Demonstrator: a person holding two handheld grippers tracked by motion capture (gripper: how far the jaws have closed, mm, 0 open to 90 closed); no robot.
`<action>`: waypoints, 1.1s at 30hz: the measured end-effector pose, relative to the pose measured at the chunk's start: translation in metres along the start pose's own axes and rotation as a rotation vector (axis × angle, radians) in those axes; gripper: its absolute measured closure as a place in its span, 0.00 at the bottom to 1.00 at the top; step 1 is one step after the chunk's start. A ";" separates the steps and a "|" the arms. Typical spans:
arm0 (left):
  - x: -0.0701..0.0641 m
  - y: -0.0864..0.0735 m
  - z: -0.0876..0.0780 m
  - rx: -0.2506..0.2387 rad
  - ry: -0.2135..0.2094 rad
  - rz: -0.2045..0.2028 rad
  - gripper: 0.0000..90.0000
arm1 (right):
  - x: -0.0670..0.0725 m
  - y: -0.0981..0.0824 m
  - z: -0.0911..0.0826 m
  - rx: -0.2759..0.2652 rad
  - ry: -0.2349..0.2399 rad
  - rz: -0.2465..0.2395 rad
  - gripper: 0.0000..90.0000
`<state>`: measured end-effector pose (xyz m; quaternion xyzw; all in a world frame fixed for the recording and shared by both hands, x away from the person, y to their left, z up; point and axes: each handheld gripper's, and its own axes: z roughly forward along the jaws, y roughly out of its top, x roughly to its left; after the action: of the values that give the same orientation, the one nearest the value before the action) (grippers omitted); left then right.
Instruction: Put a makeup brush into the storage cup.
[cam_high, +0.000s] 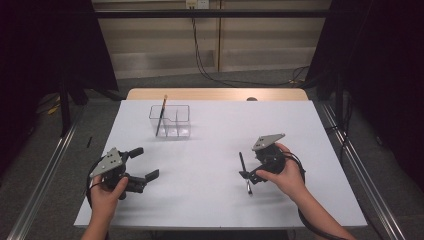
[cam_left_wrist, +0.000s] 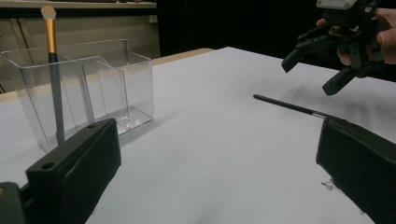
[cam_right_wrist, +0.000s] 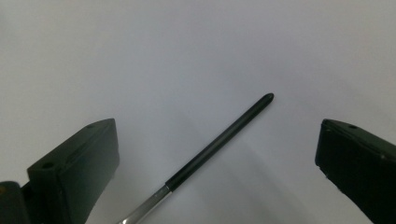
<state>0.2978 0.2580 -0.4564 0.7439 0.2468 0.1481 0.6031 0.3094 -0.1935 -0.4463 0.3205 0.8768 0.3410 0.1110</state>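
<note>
Two hand-held grippers over the white surface (cam_high: 210, 150). Left hand-held gripper (cam_high: 145, 162) gapes wide, gripping nothing. Behind it, the clear plastic compartmented box (cam_high: 170, 121) has one gold-and-blue brush (cam_high: 161, 116) leaning upright in its left compartment. Right hand-held gripper (cam_high: 248, 176) hovers, jaws spread wide and empty, over the thin black-handled brush (cam_high: 244, 171) lying flat.

Hidden and cut-off parts

The brush (cam_right_wrist: 219, 140) runs off the right gripper view's bottom edge, head unseen; in the left gripper view the left gripper's (cam_left_wrist: 219, 154) jaw covers its near end.
</note>
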 end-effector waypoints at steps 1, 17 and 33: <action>0.000 0.000 0.000 -0.001 0.000 -0.002 0.00 | 0.000 0.000 0.001 0.019 0.004 0.000 0.00; 0.000 -0.001 0.002 0.008 0.001 0.000 0.00 | 0.002 0.004 0.008 0.175 0.037 -0.017 0.00; 0.000 -0.001 0.003 0.010 0.003 -0.002 0.00 | 0.003 0.004 0.018 0.289 0.016 -0.019 0.09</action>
<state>0.2992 0.2560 -0.4583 0.7465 0.2493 0.1474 0.5990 0.3166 -0.1801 -0.4575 0.3220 0.9206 0.2127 0.0598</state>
